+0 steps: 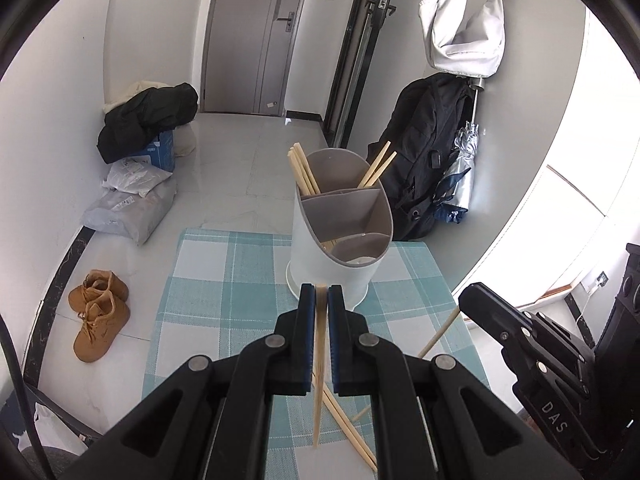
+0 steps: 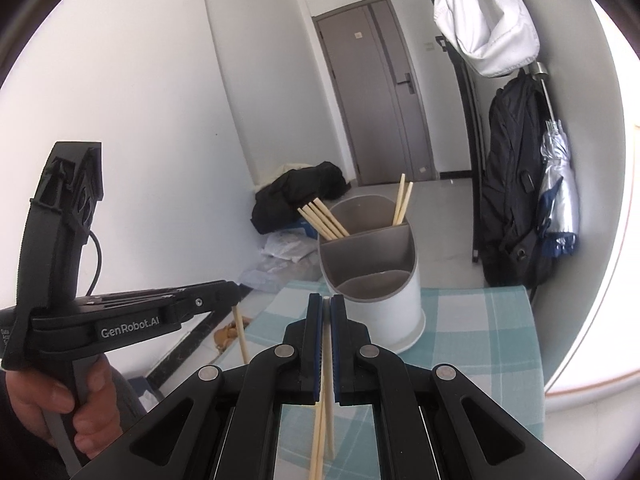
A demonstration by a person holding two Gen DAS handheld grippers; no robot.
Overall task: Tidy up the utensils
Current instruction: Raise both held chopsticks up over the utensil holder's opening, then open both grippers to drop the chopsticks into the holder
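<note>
The left gripper (image 1: 321,294) clamps one chopstick (image 1: 319,360); the right gripper (image 2: 326,304) clamps another chopstick (image 2: 327,360) (both sets of fingers pressed together on wood). The utensil holder (image 1: 336,248) stands on the table (image 1: 224,280), just ahead.

a holder (image 1: 340,236) is standing on the cloth (image 1: 224,280) that is covering the surface, toward its far edge. chopsticks (image 1: 304,174) are leaning in the holder's rear compartments, four to the left and two (image 1: 378,168) to the right; the nearer compartments are sitting in front of them. loose chopsticks (image 1: 352,432) are lying on the cloth nearer the camera. boots (image 1: 98,312) are sitting on the floor left of the surface. bags (image 1: 132,204) are lying beyond them by the wall. a backpack (image 1: 428,152) is hanging right of the holder, behind the surface, with an umbrella (image 1: 464,176) just beside it.
</note>
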